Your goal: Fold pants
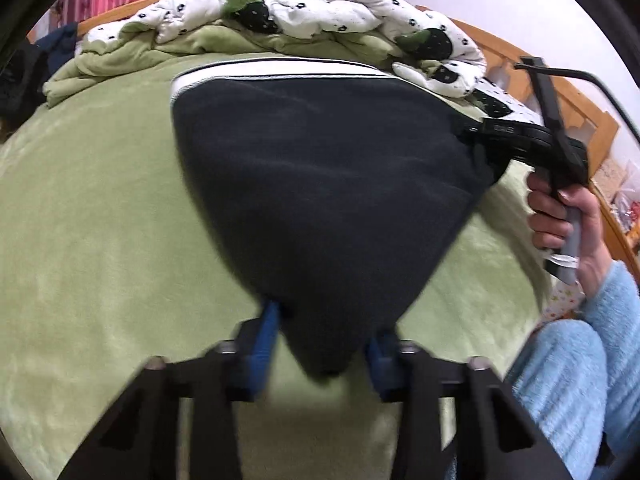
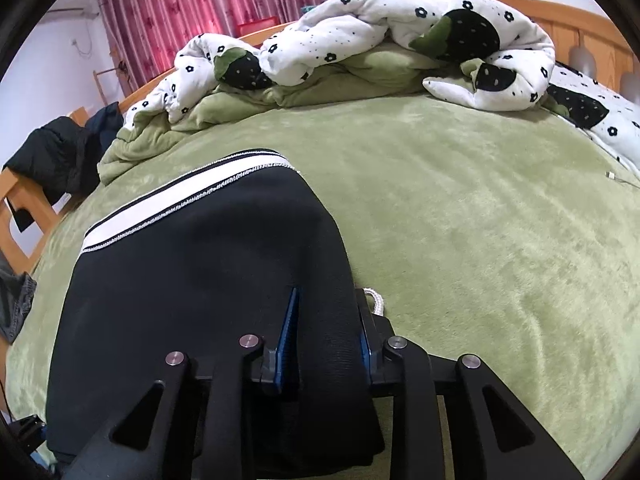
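Observation:
Dark navy pants (image 1: 320, 180) with a white striped band (image 1: 280, 70) lie on a green blanket. In the left wrist view one corner tapers into my left gripper (image 1: 322, 344), and the blue pads close on the fabric. My right gripper (image 1: 476, 136) grips the pants' right corner, held by a hand (image 1: 568, 220). In the right wrist view the pants (image 2: 200, 260) fill the lower left. A fold of them runs between the pads of my right gripper (image 2: 326, 340), which press on it. A white cord loop (image 2: 376, 300) pokes out beside the right pad.
The green blanket (image 2: 480, 220) covers the bed. A white flower-print quilt (image 2: 400, 20) is bunched along the far side. The wooden bed frame (image 1: 580, 112) runs along the right. Dark clothes (image 2: 52, 152) hang at the left. A light blue sleeve (image 1: 580, 380) is at lower right.

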